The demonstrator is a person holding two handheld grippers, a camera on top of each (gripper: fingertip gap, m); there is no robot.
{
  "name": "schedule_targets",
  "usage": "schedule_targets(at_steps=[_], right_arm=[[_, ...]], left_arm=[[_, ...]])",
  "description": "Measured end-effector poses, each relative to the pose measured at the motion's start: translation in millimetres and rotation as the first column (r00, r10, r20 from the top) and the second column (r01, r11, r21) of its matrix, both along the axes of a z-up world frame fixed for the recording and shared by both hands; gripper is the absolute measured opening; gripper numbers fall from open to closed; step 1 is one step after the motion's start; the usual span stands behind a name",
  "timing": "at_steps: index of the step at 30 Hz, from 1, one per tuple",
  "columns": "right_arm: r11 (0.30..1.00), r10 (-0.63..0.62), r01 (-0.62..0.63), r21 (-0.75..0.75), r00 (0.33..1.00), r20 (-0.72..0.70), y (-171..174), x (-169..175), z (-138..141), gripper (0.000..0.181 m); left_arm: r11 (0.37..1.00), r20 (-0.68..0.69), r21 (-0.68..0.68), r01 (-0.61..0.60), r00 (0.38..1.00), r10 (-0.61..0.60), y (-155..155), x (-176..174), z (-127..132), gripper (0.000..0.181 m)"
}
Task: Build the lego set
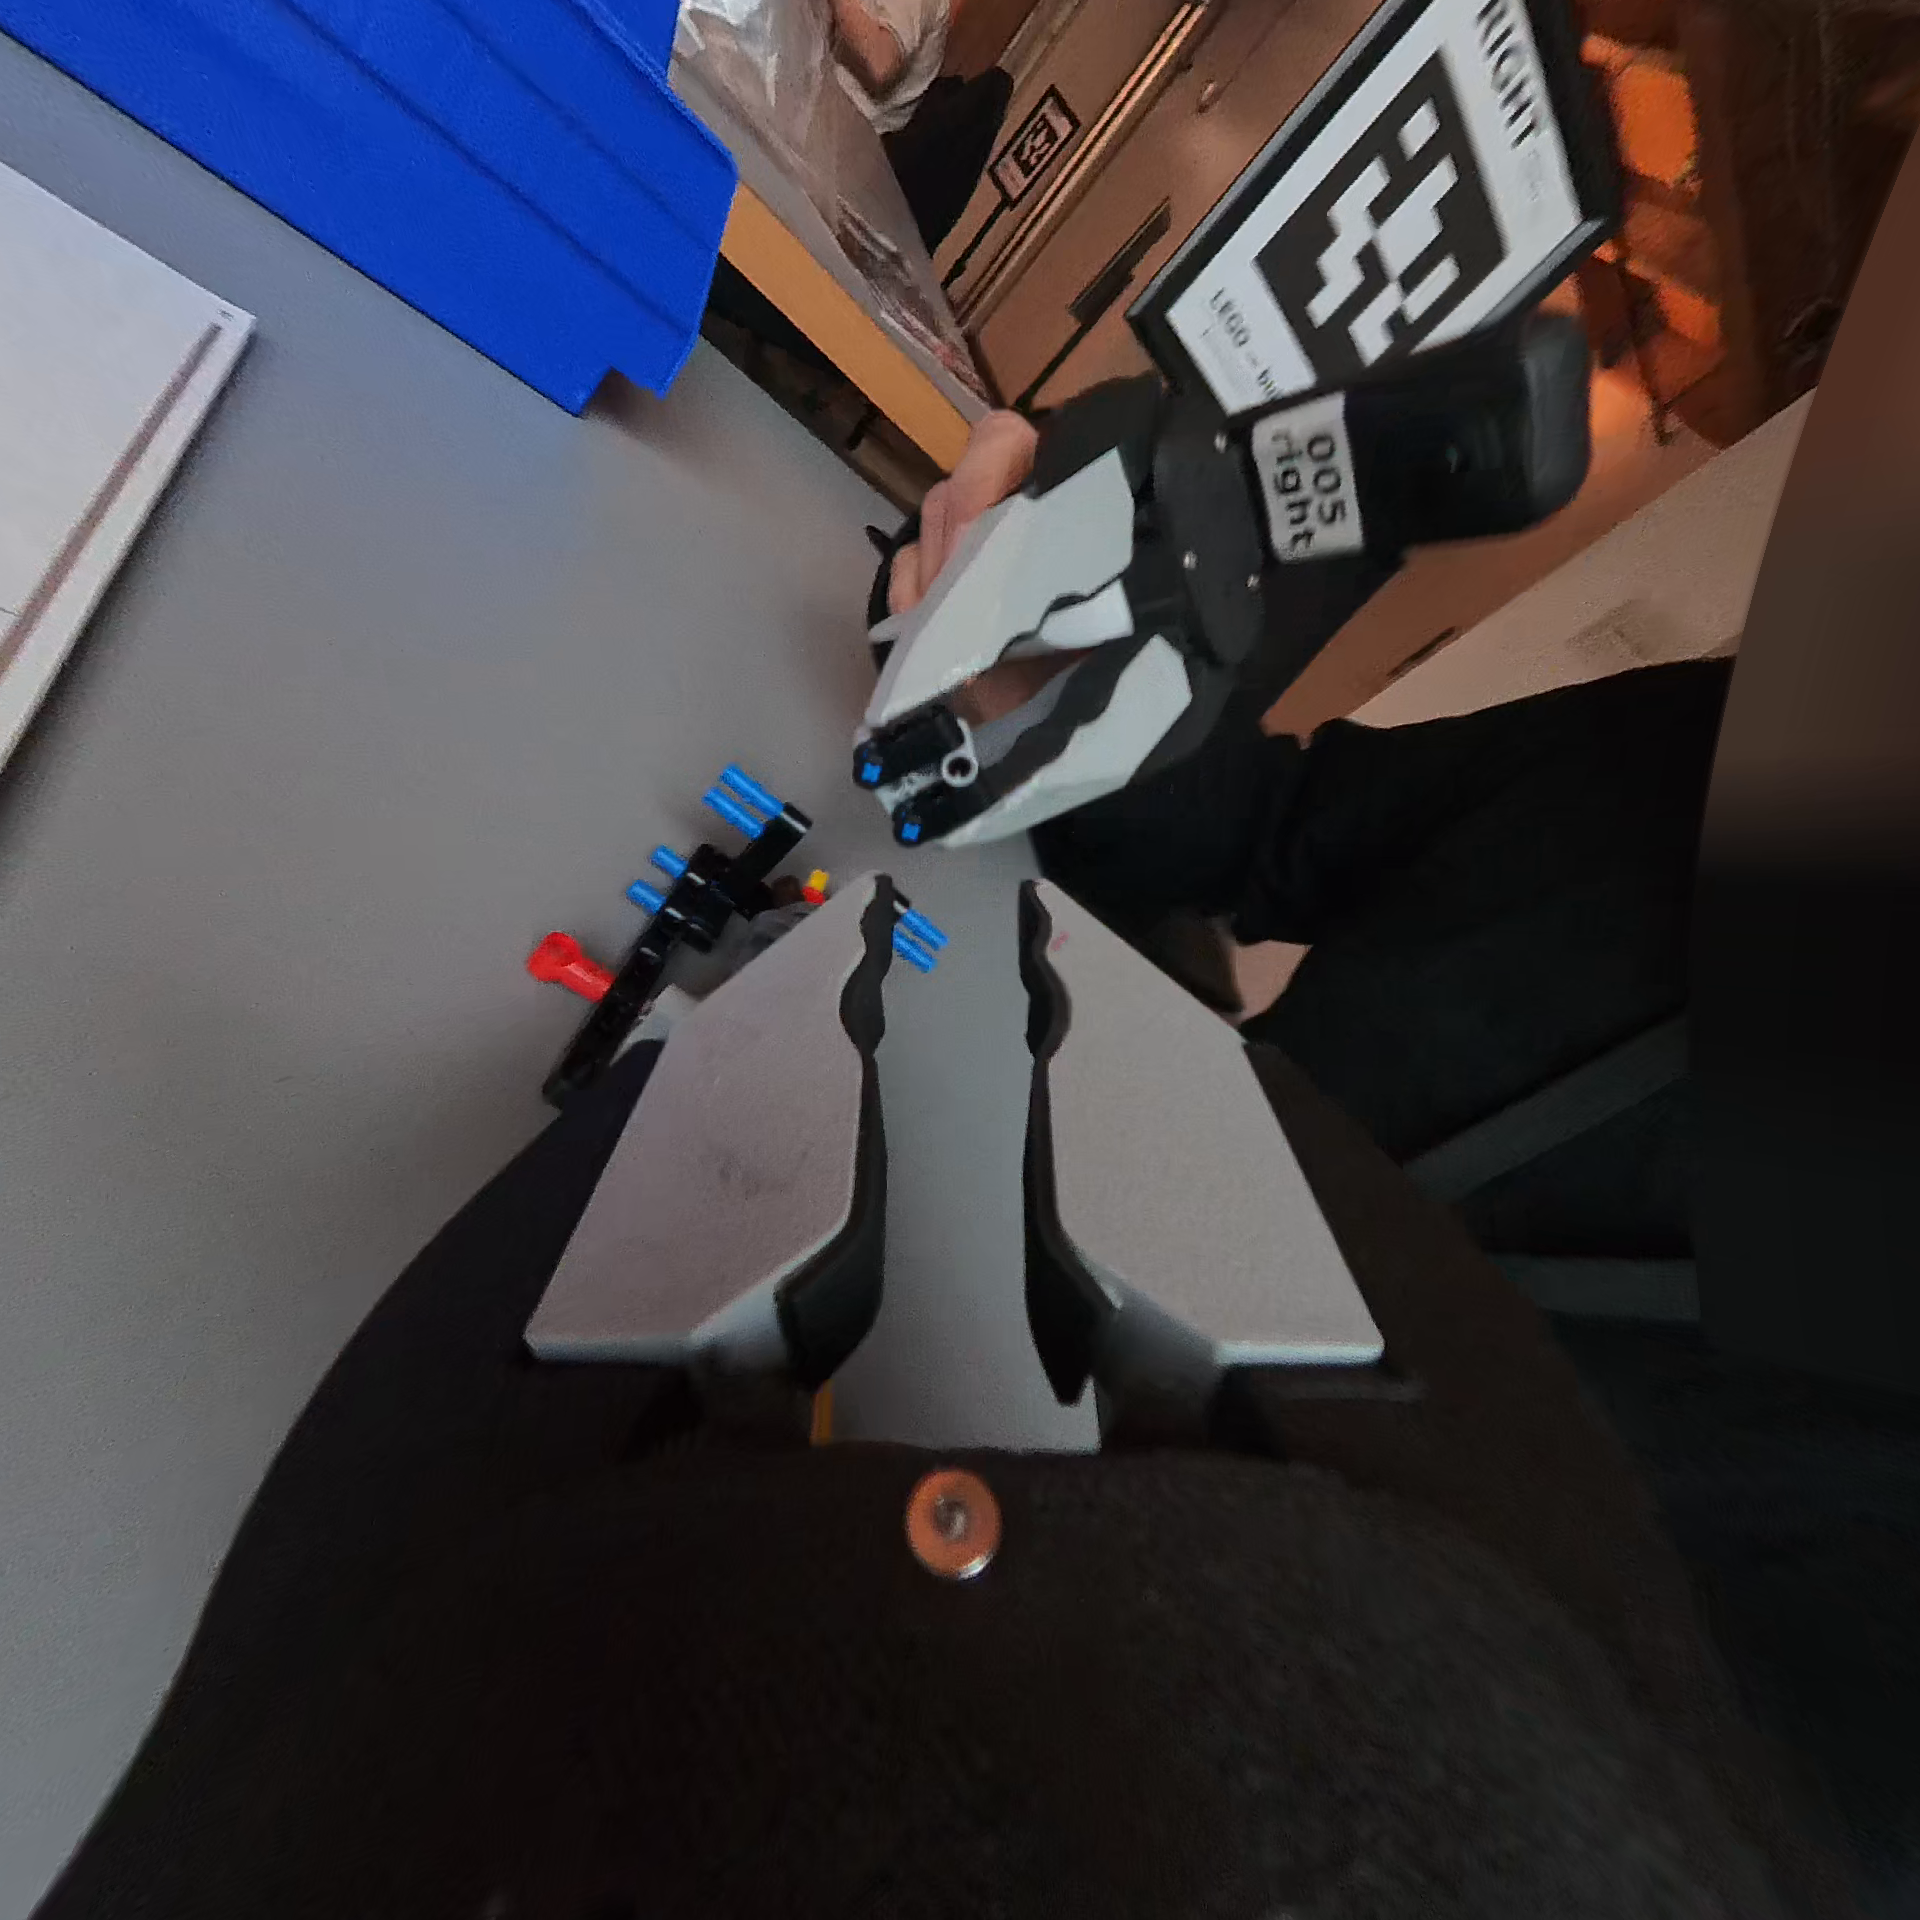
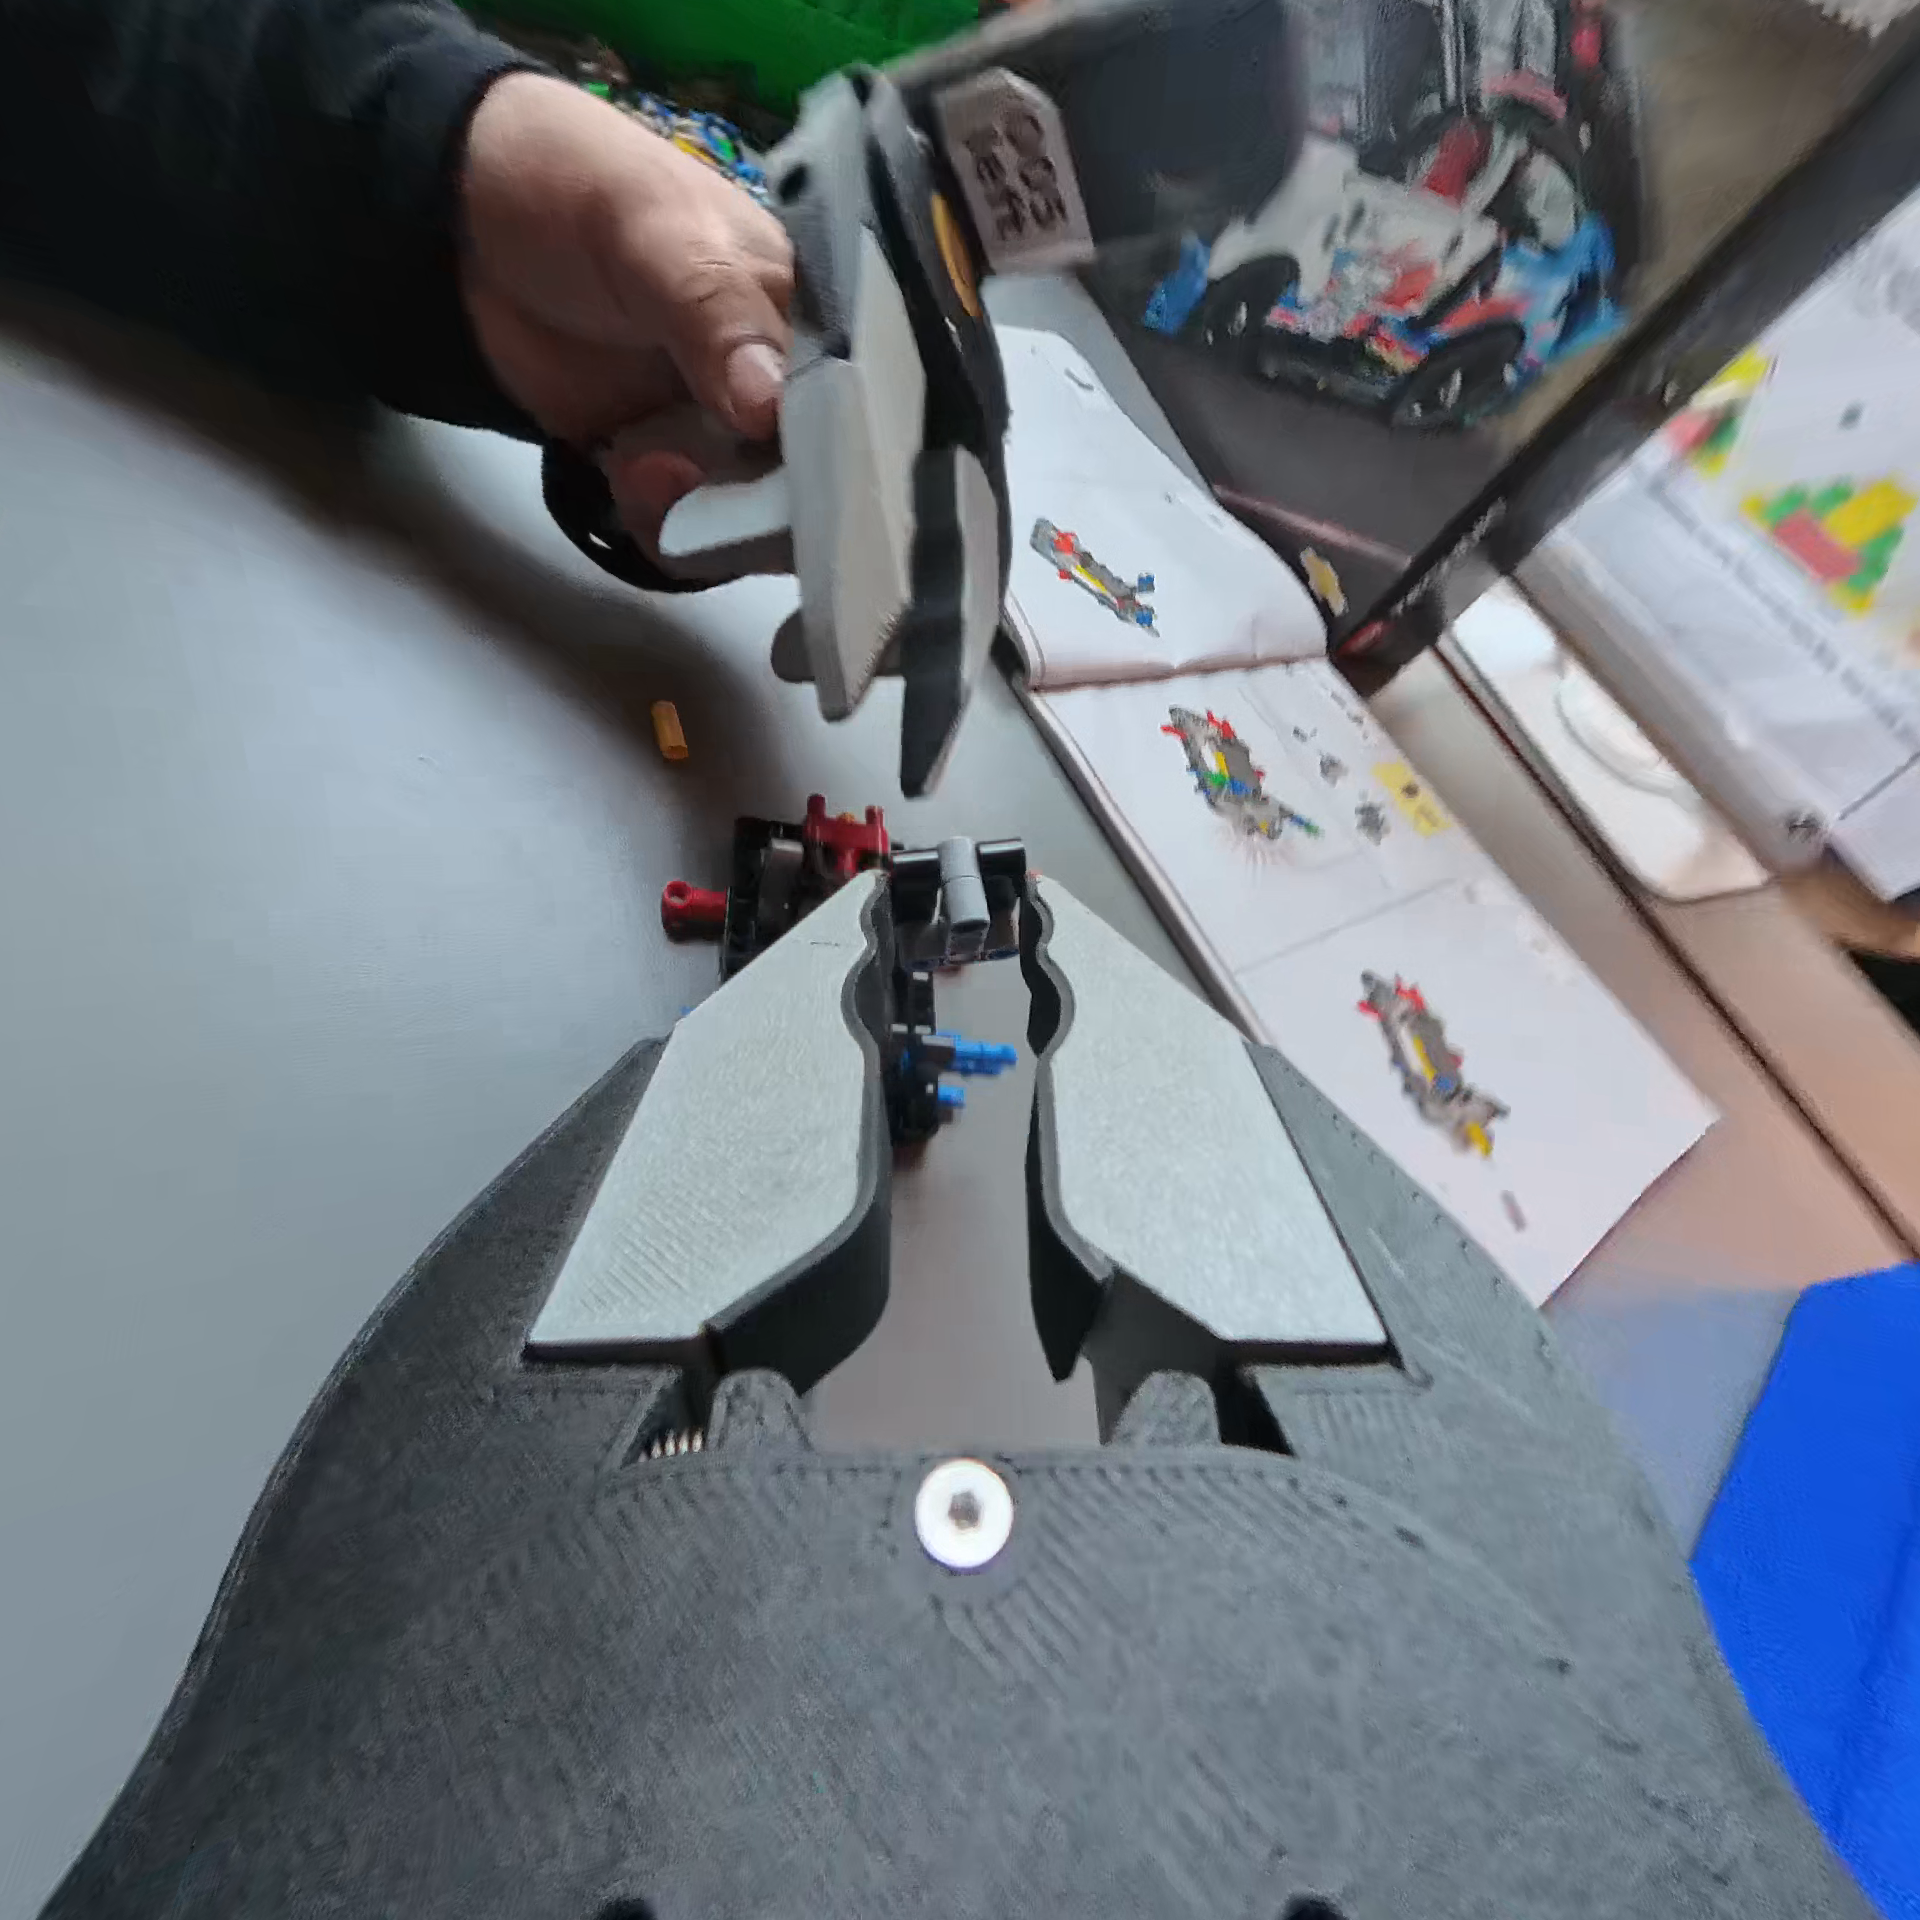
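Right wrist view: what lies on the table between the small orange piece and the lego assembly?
Nothing: in the right wrist view the grey table is bare between the orange piece and the lego assembly.

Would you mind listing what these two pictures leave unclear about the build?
- Left wrist view: the near end of the black assembly is hidden behind the left tool.
- Right wrist view: the same assembly's middle is covered by the right tool, shut on a small black-and-grey piece.
- Right wrist view: the booklet drawings are blurred, so the steps are unreadable.
- Right wrist view: the blue bin is cut off by the edge.
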State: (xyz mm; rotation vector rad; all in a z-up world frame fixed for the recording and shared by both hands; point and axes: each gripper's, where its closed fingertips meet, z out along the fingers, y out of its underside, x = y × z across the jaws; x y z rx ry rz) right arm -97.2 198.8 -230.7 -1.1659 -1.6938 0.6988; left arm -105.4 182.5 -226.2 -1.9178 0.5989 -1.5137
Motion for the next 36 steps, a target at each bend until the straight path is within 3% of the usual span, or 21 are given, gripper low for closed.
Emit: schedule_targets(at_steps=[4,7,13,36], right_arm=[[0.966,-0.053,0.074,-0.246,0.994,0.092,10,22,-15,0.020],[0.936,-0.052,0.088,-0.342,0.992,0.112,4,27,-20,0.020],[0.956,-0.039,0.084,-0.282,0.986,0.162,2,27,-33,0.020],[0.962,0.002,0.047,-0.269,0.984,0.178,-1,26,-47,0.021]], left_arm=[[0.991,-0.236,0.137,0.000,0.971,0.033,3,-5,-20,0.030],[0.977,-0.321,0.207,0.040,0.947,0.029,-1,4,-25,0.042],[0.967,-0.389,0.242,0.081,0.921,0.021,-5,12,-35,0.046],[0.968,-0.416,0.237,0.086,0.909,0.021,-3,13,-47,0.043]])
